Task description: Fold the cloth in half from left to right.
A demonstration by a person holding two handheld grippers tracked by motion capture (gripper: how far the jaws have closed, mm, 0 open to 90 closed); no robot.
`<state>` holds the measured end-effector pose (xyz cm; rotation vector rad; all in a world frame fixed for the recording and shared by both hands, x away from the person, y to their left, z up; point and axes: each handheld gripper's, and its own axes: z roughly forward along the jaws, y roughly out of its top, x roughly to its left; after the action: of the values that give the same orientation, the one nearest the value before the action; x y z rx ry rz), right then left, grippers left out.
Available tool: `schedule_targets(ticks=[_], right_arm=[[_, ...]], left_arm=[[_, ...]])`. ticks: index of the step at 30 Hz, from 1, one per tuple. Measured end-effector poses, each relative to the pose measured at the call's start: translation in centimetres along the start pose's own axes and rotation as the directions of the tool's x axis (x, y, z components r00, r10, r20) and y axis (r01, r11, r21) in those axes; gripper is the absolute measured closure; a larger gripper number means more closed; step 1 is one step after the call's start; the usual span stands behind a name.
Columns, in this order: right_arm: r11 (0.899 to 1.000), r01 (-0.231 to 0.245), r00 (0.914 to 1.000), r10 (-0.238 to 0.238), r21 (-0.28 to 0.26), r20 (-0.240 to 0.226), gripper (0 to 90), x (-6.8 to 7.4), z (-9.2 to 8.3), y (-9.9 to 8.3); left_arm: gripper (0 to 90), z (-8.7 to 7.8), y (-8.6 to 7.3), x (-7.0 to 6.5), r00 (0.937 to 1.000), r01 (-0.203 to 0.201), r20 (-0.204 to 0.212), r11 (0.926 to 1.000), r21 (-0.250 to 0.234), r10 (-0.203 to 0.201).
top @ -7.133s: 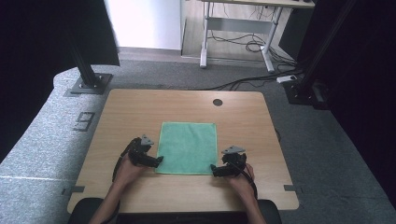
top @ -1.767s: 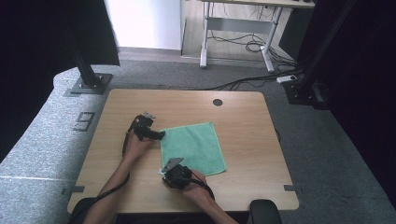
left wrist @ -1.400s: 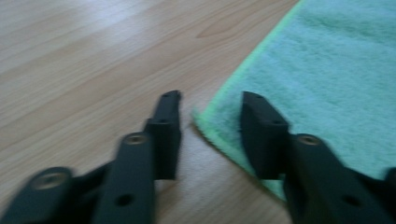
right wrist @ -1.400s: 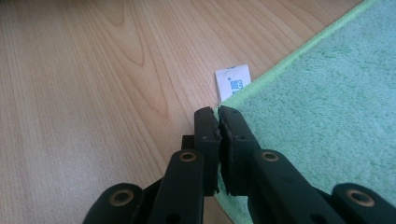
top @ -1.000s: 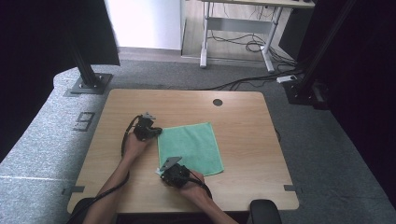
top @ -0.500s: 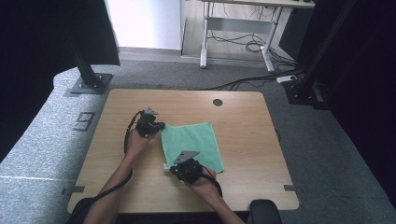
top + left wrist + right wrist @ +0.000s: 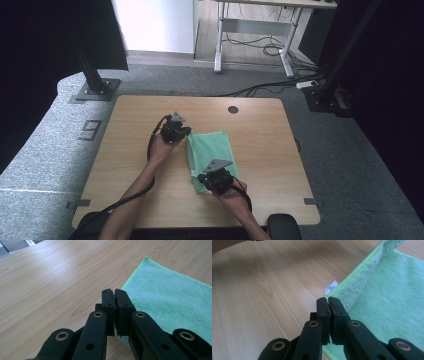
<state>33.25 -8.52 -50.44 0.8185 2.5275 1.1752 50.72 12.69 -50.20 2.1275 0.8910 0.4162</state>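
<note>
A green cloth (image 7: 212,147) lies on the wooden table (image 7: 125,165), its left edge lifted and drawn over toward the right. My left gripper (image 7: 186,134) is shut on the cloth's far left corner; in the left gripper view the jaws (image 7: 114,293) meet at the edge of the cloth (image 7: 170,297). My right gripper (image 7: 204,178) is shut on the near left corner. In the right gripper view the raised edge of the cloth (image 7: 362,275) climbs away from the closed tips (image 7: 328,299), with a small white label (image 7: 330,287) beside them.
A round cable hole (image 7: 233,109) sits near the table's far edge. Bare wood lies to the left of the cloth and to its right. Black stand bases (image 7: 95,90) rest on the grey carpet beyond the table, with a desk frame and cables farther back.
Both grippers have moved right and slightly up, carrying the cloth's left edge with them. The cloth has gone from a flat square to a narrower shape with its left side raised.
</note>
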Motion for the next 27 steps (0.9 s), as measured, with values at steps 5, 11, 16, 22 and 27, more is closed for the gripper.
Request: schedule_targets(ticks=[5,11,16,22,27], right_arm=[[1.0,-0.016,0.9995,0.016,-0.002,0.027,86.2,-0.9,-0.9,-0.7],[0.999,-0.053,0.9962,0.053,-0.006,0.069,86.3,-2.5,-2.4,-2.0],[0.998,-0.064,0.9944,0.064,-0.007,0.084,86.3,-3.1,-3.2,-2.6],[0.997,-0.074,0.9929,0.076,-0.016,0.092,86.3,-3.6,-4.1,-3.1],[0.996,-0.088,0.9909,0.09,-0.016,0.1,86.3,-4.0,-4.6,-3.6]], left_arm=[[86.7,1.1,0.8,-0.6,1.0,-0.004,0.002,1.0,0.002,0.004],[86.8,2.4,1.8,-1.6,0.9995,-0.028,0.012,0.9995,0.013,0.028],[86.8,3.4,2.8,-2.4,0.9988,-0.041,0.026,0.999,0.016,0.041],[86.7,4.5,3.9,-3.6,0.9975,-0.061,0.036,0.9979,0.023,0.06],[86.5,5.2,4.5,-4.3,0.9973,-0.063,0.04,0.9977,0.024,0.062]])
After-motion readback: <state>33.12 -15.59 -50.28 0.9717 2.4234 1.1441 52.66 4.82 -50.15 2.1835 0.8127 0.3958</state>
